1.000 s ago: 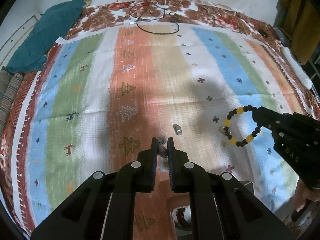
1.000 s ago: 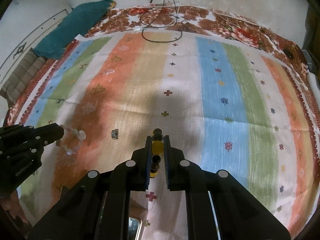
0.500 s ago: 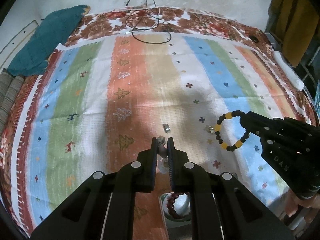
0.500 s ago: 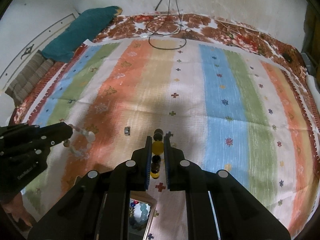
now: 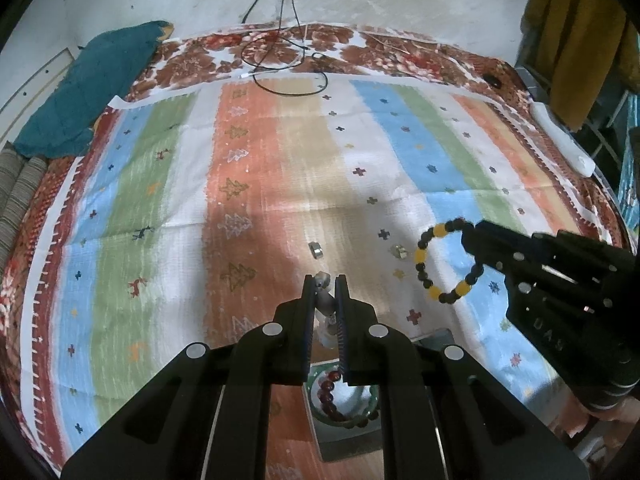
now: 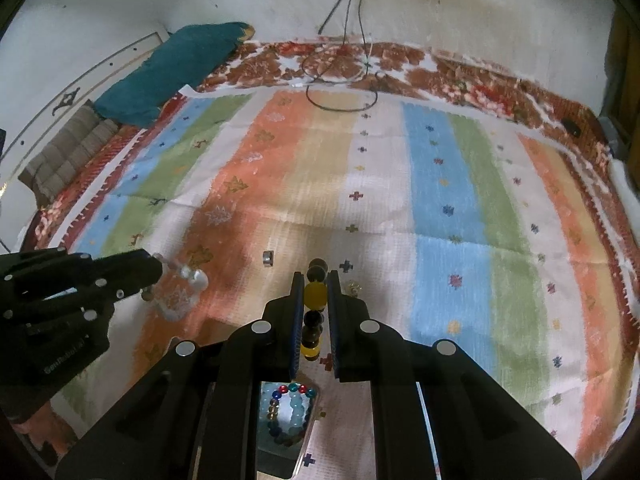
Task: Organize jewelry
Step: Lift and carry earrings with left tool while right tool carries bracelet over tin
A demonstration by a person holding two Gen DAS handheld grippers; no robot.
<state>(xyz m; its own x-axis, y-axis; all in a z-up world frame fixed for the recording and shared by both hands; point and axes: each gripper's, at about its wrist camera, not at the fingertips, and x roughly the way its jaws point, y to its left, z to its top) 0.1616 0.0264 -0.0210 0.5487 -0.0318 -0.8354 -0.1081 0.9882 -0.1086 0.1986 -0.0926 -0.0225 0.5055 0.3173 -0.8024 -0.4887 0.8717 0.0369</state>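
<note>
My left gripper [image 5: 325,280] is shut on a clear-bead bracelet [image 5: 326,304], held above the striped cloth; it also shows in the right wrist view [image 6: 182,292]. My right gripper [image 6: 316,276] is shut on a black-and-yellow bead bracelet [image 6: 314,300], which hangs as a loop in the left wrist view [image 5: 444,260]. Below the left gripper is a grey box [image 5: 348,446] holding a dark red bracelet [image 5: 330,390] and green beads. Below the right gripper, a compartment [image 6: 286,408] holds coloured bead bracelets. A silver ring [image 5: 316,249] and a small gold piece [image 5: 399,251] lie on the cloth.
The striped cloth [image 5: 280,168] covers a patterned bedspread. A black cable [image 5: 288,60] loops at the far edge. A teal pillow [image 5: 84,92] lies at the far left. A white remote-like object [image 5: 560,144] rests at the right edge.
Both grippers have risen and drawn back with their bracelets. The box with bracelets has come into view below them. The ring and gold piece stay on the cloth.
</note>
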